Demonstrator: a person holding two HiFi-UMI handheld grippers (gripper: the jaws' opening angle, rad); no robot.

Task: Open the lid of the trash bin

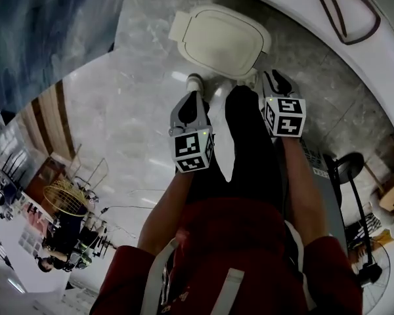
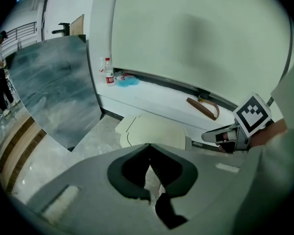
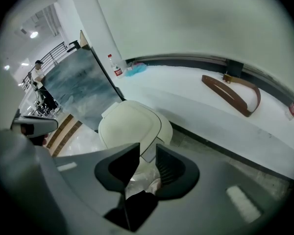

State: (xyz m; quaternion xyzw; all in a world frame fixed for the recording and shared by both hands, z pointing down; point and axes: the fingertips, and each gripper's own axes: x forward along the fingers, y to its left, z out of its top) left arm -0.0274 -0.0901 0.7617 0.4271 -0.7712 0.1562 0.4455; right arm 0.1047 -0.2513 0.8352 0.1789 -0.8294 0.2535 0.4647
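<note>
so far left there's a big blue-grey marbled panel (image 1: 46, 31) standing at the edge of the pale glossy stone floor (image 1: 131, 123); the left gripper (image 2: 148, 148) has its dark jaws pinched together at the tips, nothing in them; ahead sits the cream plastic trash bin (image 1: 220, 41) on the floor, its rounded lid (image 3: 130, 126) flat down (shut, basically), clear of both grippers; the right gripper (image 3: 144, 153) shows only a narrow slit, empty; further right a brown strap (image 3: 232, 94) lies on the white ledge (image 3: 186, 97)

Cream bin lid (image 1: 221, 40), shut, horiz.
</note>
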